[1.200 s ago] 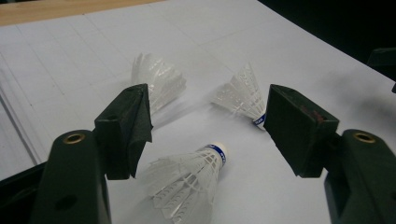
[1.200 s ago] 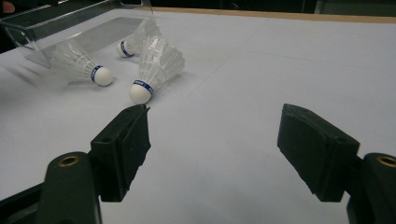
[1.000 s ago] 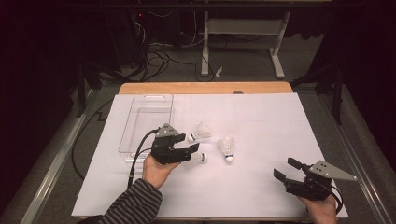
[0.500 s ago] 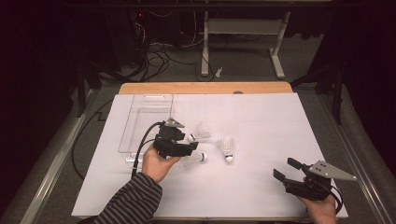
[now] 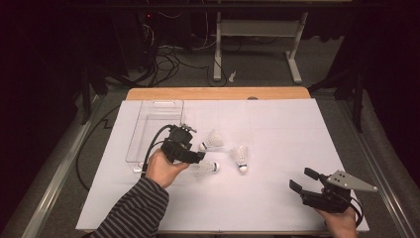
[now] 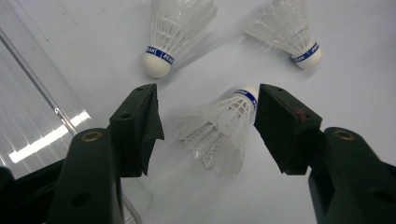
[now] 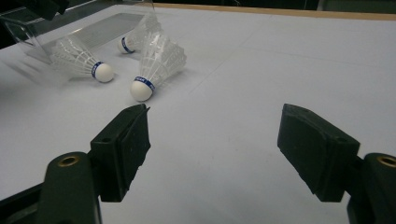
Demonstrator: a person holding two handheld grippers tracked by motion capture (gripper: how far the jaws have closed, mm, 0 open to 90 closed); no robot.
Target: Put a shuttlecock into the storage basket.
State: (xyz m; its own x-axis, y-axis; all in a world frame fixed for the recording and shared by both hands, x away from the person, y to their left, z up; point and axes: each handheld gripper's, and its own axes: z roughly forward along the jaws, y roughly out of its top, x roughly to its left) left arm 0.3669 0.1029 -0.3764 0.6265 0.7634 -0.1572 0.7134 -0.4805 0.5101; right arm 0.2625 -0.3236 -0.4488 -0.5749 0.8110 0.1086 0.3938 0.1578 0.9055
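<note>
Left gripper view: the nearest shuttlecock point(image 6: 224, 128) lies on its side on the white table cover point(image 5: 277, 148), between the left gripper's point(image 6: 208, 119) jaws, which have just been closing a little but remain spread, one pad near the cork, neither pressing. Two other shuttlecocks point(image 6: 175, 32) point(image 6: 289, 30) lie just beyond, the clear tray point(image 5: 153, 126) close alongside. Right gripper point(image 5: 304, 181) rests apart, jaws wide, holding nothing; risk as I judge it: closing on the feather skirt could crush it or flick the shuttlecock away.
</note>
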